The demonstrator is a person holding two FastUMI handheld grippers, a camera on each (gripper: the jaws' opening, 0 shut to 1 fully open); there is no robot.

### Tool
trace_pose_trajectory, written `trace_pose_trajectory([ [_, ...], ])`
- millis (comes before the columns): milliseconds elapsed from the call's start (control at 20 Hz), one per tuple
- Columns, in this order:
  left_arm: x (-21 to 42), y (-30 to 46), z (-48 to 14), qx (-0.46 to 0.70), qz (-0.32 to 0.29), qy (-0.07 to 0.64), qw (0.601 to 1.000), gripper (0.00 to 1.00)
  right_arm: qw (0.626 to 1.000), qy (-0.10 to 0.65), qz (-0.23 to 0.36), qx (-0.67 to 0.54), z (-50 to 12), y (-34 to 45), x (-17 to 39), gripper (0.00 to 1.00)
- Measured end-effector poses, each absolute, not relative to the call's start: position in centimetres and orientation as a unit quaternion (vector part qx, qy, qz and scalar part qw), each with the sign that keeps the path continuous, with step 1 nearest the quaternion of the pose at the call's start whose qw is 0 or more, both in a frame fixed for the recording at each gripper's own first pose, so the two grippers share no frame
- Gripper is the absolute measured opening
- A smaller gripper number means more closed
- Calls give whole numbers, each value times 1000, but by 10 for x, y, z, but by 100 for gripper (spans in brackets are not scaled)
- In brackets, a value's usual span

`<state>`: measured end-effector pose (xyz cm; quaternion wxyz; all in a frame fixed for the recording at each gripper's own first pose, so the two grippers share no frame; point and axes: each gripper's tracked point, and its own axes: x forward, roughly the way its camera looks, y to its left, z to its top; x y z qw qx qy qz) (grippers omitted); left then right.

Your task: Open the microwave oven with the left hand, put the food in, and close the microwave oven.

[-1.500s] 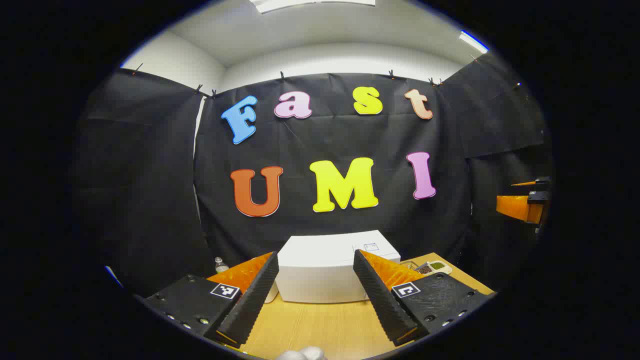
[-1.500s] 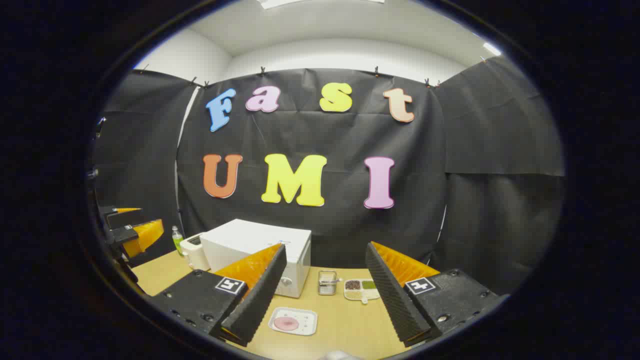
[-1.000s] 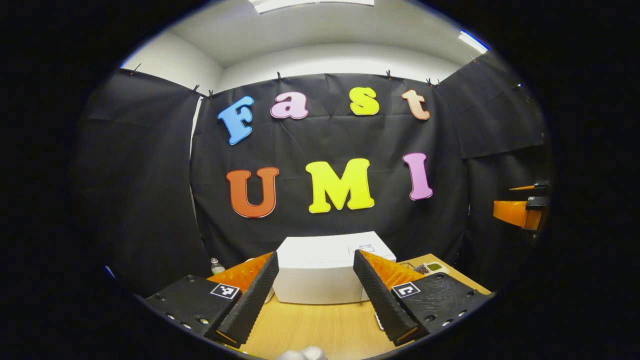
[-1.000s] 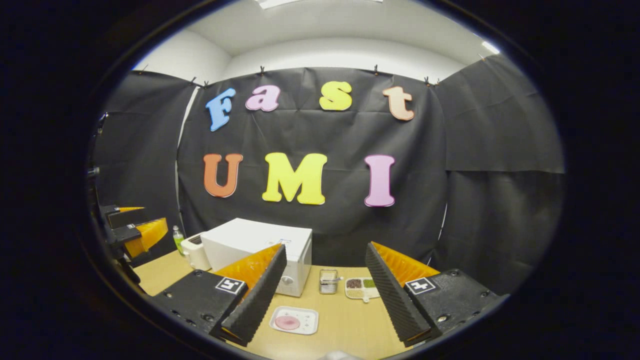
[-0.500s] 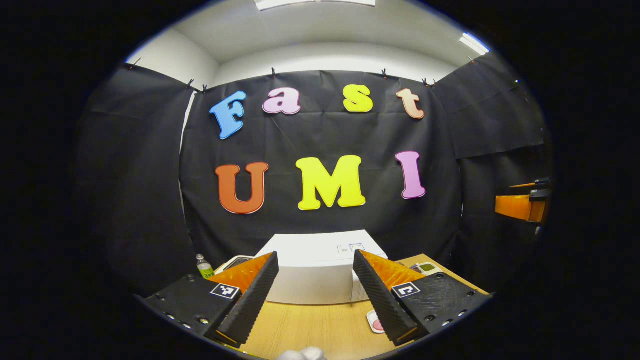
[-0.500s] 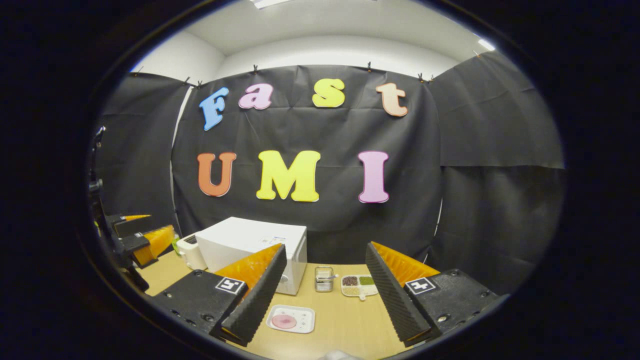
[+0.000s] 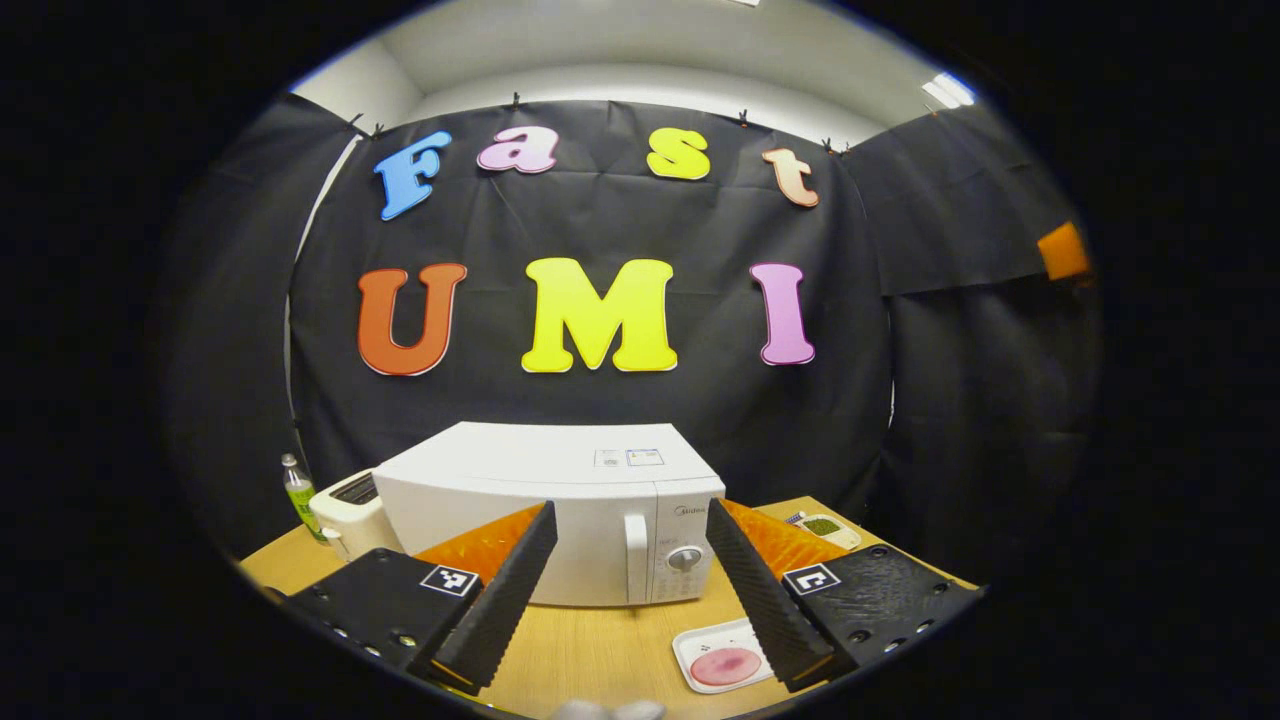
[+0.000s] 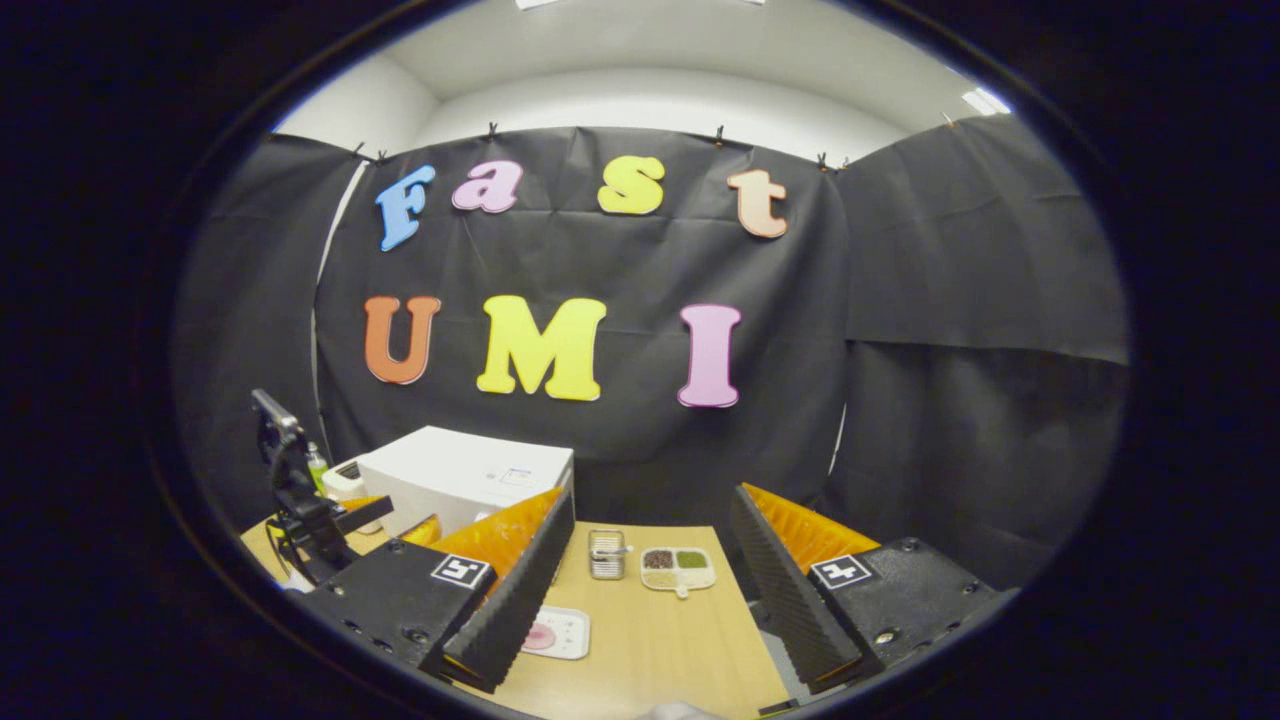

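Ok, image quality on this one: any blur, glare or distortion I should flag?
Left gripper view: sharp, evenly lit, the microwave oven bowed by fisheye, no glare on its door. Right gripper view: equally sharp, with the table edges curving near the rim.

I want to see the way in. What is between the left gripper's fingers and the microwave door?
Just bare wooden table, seen in the left gripper view. The left gripper is open, pointing at the microwave, whose door is shut.
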<state>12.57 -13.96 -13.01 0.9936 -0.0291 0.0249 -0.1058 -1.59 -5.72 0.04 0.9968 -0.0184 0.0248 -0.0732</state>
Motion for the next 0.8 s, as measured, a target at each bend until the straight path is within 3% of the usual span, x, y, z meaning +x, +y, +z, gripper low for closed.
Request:
trace_pose_trajectory([
  [300,202,-168,-201,-8,-99,74,992,95,993,45,-106,-22,-3,-74,-21,100],
  [600,237,-177,-236,-6,-105,97,990,93,990,65,-124,-22,-8,-82,-17,100],
  [650,242,-175,-241,-6,-95,106,990,87,990,66,-125,-19,-9,-82,-16,100],
  [750,243,-168,-249,-17,-82,115,990,32,990,67,-123,-16,-11,-80,-18,95],
  [800,246,-171,-250,-27,-86,110,990,36,990,67,-124,-18,-10,-79,-19,95],
])
